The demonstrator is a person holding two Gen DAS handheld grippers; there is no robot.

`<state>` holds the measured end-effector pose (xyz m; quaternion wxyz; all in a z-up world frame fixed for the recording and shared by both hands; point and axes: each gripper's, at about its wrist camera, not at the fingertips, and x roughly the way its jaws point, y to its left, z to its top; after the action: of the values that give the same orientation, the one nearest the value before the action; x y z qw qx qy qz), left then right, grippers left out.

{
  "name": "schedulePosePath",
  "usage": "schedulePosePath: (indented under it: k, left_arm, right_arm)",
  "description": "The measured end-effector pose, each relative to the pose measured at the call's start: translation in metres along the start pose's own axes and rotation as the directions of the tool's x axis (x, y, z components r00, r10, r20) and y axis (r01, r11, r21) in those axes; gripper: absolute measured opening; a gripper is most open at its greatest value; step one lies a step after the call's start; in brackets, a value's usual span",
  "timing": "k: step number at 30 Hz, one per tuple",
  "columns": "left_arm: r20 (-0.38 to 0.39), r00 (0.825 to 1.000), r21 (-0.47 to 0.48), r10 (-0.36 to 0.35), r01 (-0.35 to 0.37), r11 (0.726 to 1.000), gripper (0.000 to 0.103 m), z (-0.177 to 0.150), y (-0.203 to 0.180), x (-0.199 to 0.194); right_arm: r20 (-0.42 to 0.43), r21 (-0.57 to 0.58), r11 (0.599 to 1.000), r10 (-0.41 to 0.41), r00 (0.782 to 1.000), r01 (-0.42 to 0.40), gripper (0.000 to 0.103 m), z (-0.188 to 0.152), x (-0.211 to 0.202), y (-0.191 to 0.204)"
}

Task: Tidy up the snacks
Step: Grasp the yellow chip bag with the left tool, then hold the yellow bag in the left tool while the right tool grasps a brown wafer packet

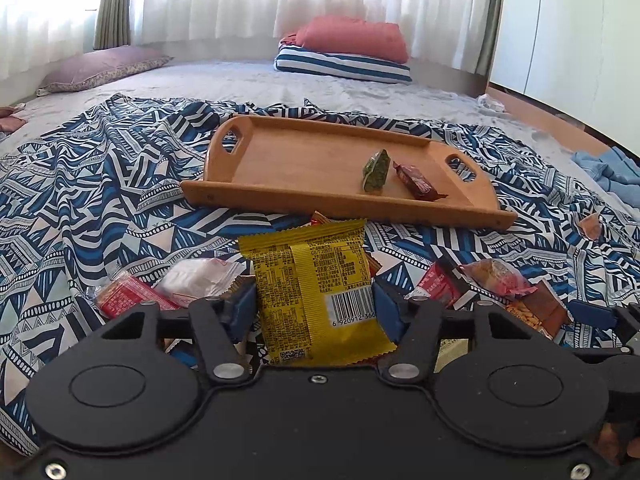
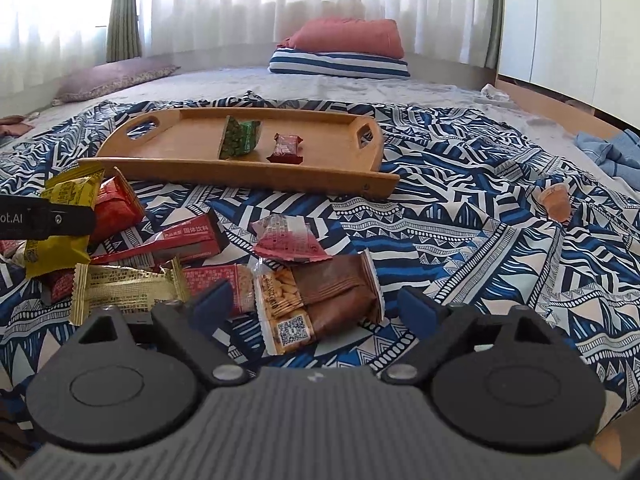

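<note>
Yellow snack packet (image 1: 316, 292) sits upright between the blue pads of my left hand-held gripper (image 1: 314, 308), pads pressing its crinkly sides, just on the near side of the wooden tray (image 1: 280, 168). I judge it light, puffy, slick foil; pinch mid-body, not the flimsy crimped ends, and gently so whatever's inside doesn't crush. My right hand-held gripper (image 2: 316, 306) is spread wide, holding nothing, over the brown peanut bar (image 2: 316, 300), also on the tray's near side. Green packet (image 2: 240, 136) already lies in the tray.
</note>
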<state>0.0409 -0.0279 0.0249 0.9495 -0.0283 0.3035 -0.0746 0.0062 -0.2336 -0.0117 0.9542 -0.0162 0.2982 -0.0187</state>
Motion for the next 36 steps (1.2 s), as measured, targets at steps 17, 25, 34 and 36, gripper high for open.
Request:
schedulePosePath:
  k: [17, 25, 34, 36]
  left_arm:
    - [0.031, 1.0, 0.016, 0.002, -0.003, 1.0, 0.058, 0.01, 0.001, -0.015]
    - [0.037, 0.999, 0.01, 0.003, -0.004, 1.0, 0.058, 0.012, 0.002, -0.019]
    - [0.032, 0.999, 0.008, 0.014, -0.014, 1.0, 0.058, 0.008, 0.004, -0.022]
    - [0.03, 0.999, 0.007, 0.017, -0.017, 1.0, 0.058, 0.007, 0.004, -0.023]
  right_arm:
    - [0.002, -0.023, 1.0, -0.004, 1.0, 0.004, 0.062, 0.003, -0.009, 0.004]
    - [-0.005, -0.024, 0.999, -0.041, 0.999, 0.041, 0.034, 0.007, -0.016, 0.0]
    - [-0.011, -0.05, 0.998, -0.039, 0.999, 0.038, 0.064, 0.003, -0.014, 0.005]
    - [-0.013, -0.068, 0.997, -0.038, 0.999, 0.037, 0.067, 0.001, -0.013, 0.009]
